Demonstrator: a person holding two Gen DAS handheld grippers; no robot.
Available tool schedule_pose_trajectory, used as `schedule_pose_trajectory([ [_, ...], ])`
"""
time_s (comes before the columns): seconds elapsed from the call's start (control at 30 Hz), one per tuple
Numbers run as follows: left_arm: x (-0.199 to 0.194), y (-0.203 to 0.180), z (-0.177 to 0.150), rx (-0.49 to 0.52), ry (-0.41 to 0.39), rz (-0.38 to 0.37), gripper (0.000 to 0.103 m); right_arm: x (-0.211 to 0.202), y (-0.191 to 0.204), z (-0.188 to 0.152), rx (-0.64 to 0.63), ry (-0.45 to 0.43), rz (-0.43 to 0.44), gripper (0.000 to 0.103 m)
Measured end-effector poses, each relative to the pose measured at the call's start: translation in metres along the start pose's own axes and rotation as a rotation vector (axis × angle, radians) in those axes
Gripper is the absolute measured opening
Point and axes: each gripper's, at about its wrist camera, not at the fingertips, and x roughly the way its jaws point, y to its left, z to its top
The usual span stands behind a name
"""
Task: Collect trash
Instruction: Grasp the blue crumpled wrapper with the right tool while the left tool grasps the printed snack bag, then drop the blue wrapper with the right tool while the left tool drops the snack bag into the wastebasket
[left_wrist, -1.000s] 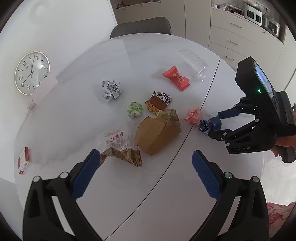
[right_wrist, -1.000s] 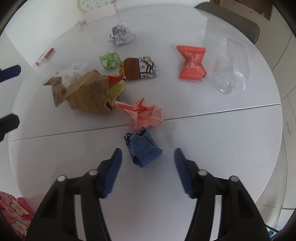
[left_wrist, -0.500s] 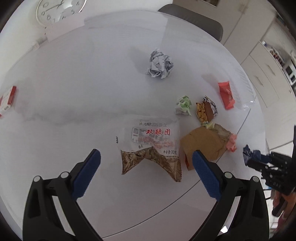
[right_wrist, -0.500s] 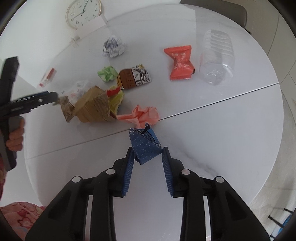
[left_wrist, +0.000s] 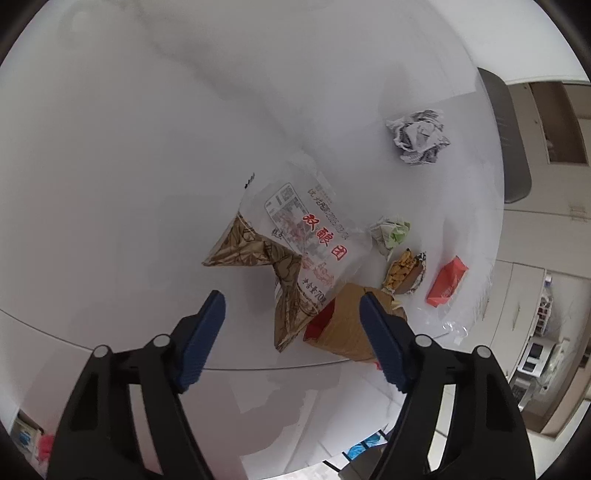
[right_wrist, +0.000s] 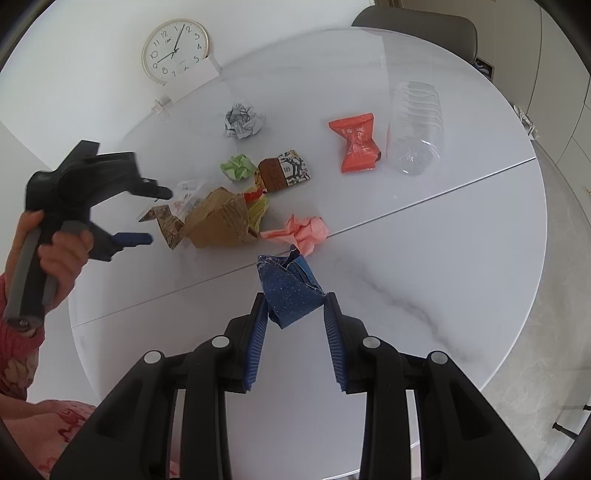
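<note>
Because the left gripper (left_wrist: 291, 325) is closing its jaws over a crowded spot, it could pinch the torn brown cardboard box (left_wrist: 347, 325) along with the clear snack bag (left_wrist: 291, 240), or drag both across the white table (left_wrist: 129, 184); one pad already overlaps the box's edge in the left wrist view, though whether it touches is hard to tell through the fisheye. Nothing is pressed between its pads yet. The right gripper (right_wrist: 293, 314) holds the crumpled blue wrapper (right_wrist: 291, 291) narrowly by its lower end, so the loose folds might slip free if the hand swings.

Compared with a second ago, the wrapper has gone from lying on the table between wide pads to being clamped and lifted. The left gripper has rolled and dropped from a wide overview of the table to just above the snack bag.
</note>
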Motion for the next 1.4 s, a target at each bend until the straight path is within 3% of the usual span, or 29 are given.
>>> schedule_pose_trajectory([
  [0.13, 0.014, 0.002, 0.003, -0.086, -0.015, 0.008, 0.057, -0.007, -0.002, -0.010, 0.009, -0.008, 0.002, 0.032],
  [0.2, 0.016, 0.004, 0.004, -0.112, -0.024, -0.003, 0.044, -0.009, -0.005, -0.015, 0.019, -0.009, -0.003, 0.032],
  [0.37, 0.017, -0.012, 0.005, -0.048, -0.037, -0.016, 0.019, -0.014, -0.012, -0.029, 0.058, -0.010, -0.013, 0.032],
  [0.6, -0.001, -0.013, 0.004, 0.000, -0.076, -0.025, 0.015, -0.035, -0.022, -0.049, 0.102, -0.042, -0.040, 0.032],
  [0.7, -0.024, -0.013, 0.001, 0.065, -0.121, -0.013, 0.015, -0.053, -0.030, -0.062, 0.124, -0.071, -0.074, 0.032],
  [0.83, -0.072, -0.015, -0.026, 0.257, -0.220, 0.057, 0.015, -0.077, -0.053, -0.096, 0.187, -0.088, -0.141, 0.032],
  [1.0, -0.110, -0.035, -0.099, 0.596, -0.281, 0.142, 0.016, -0.064, -0.102, -0.158, 0.314, -0.004, -0.234, 0.032],
  [1.2, -0.091, -0.083, -0.207, 0.953, -0.170, 0.075, 0.016, -0.004, -0.151, -0.213, 0.428, 0.127, -0.235, 0.038],
  [1.27, -0.076, -0.097, -0.240, 1.053, -0.133, 0.059, 0.016, 0.009, -0.160, -0.222, 0.442, 0.149, -0.231, 0.068],
  [1.4, -0.035, -0.126, -0.303, 1.216, -0.027, 0.034, 0.016, 0.000, -0.174, -0.227, 0.443, 0.158, -0.286, 0.074],
])
